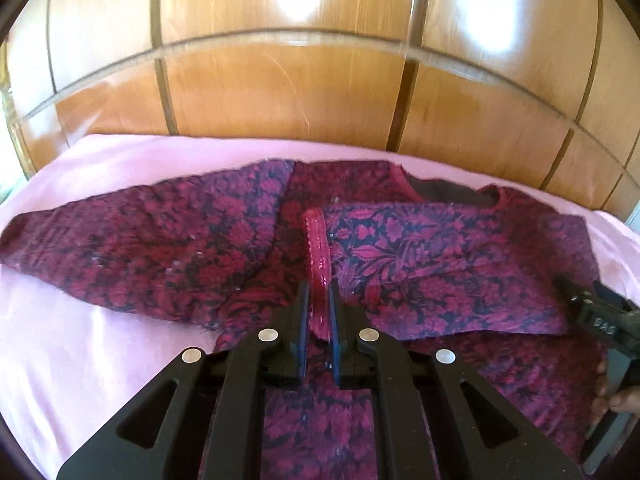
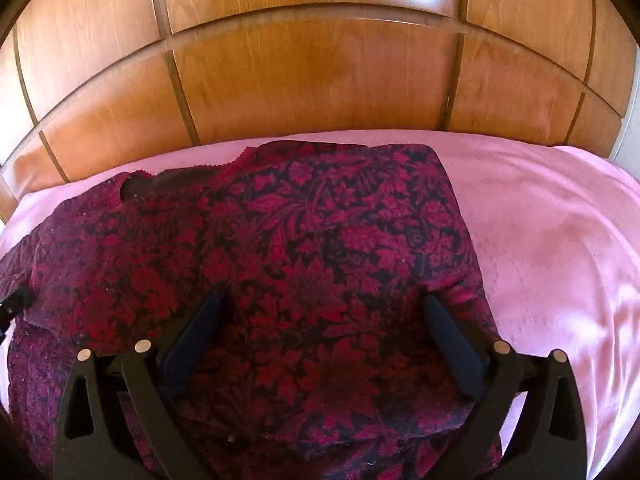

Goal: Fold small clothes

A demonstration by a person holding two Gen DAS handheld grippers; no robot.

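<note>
The left tool (image 1: 319,300) is clamped on a red sequined hem strip (image 1: 317,248) of the dark red floral garment (image 1: 420,256). The right tool (image 2: 324,312) has its fingers spread wide — over the garment's folded part, gripping nothing. The garment lies spread on a pink sheet (image 2: 552,240) — a wooden headboard (image 2: 312,76) stands behind.
</note>
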